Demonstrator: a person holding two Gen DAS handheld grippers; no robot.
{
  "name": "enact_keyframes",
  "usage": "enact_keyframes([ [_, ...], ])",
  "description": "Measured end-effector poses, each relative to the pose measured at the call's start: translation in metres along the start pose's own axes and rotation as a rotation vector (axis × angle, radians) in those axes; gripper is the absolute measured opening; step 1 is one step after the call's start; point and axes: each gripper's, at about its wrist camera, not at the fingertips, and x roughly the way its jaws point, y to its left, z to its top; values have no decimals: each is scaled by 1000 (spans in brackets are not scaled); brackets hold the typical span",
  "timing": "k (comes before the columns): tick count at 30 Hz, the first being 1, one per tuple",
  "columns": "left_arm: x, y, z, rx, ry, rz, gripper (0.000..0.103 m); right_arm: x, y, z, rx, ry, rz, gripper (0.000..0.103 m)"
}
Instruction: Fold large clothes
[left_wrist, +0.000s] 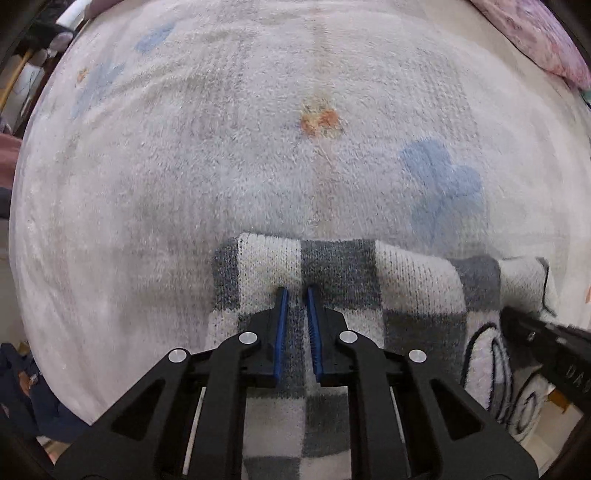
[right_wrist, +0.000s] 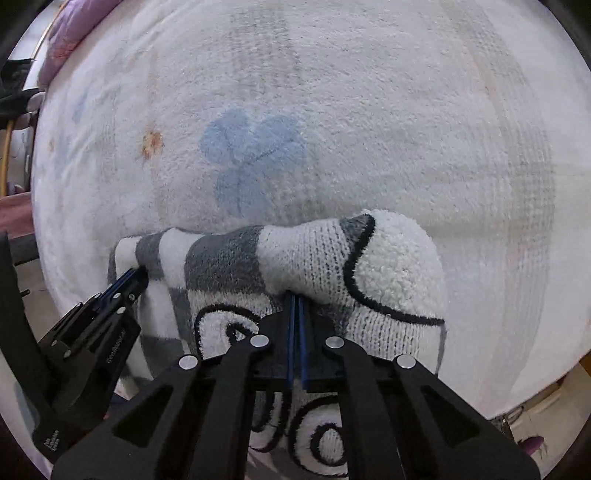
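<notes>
Both grippers pinch the checked sweater's (right_wrist: 229, 258) folded edge over the fleece blanket (right_wrist: 369, 110): right gripper (right_wrist: 297, 295) clamped tight, left gripper (left_wrist: 295, 291) narrow on cloth; I'd carry both forward level, keeping the edge taut

Each camera sits just behind its own fingers, looking forward and down at close range over a fluffy white blanket (left_wrist: 258, 155) with blue flower prints. The left wrist view faces the checked grey-and-white knit (left_wrist: 343, 269); the right wrist view sees the same knit (right_wrist: 229, 258) and flower, with the left gripper (right_wrist: 127, 275) at its left edge.
</notes>
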Motion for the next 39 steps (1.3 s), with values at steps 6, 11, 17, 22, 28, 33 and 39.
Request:
enact_keyframes([
  [6, -24, 11, -19, -26, -13, -73, 12, -13, -13, -18, 17, -5, 36, 1],
  [11, -37, 11, -48, -16, -34, -74, 12, -24, -16, -44, -3, -39, 39, 1],
  [17, -37, 10, -111, -19, -25, -90, 12, -30, -25, -84, 5, -62, 74, 1],
  [22, -31, 6, -168, -20, 13, -115, 12, -15, -38, -131, -7, 10, 95, 1],
  [28, -23, -3, -218, 35, 52, -123, 12, 64, -63, -202, 12, 229, -20, 1],
  [33, -30, -4, -243, 57, 99, -128, 12, 60, -65, -216, 32, 267, -21, 3],
  [39, -20, 2, -263, 55, 126, -145, 12, 61, -71, -213, -9, 264, -92, 3],
])
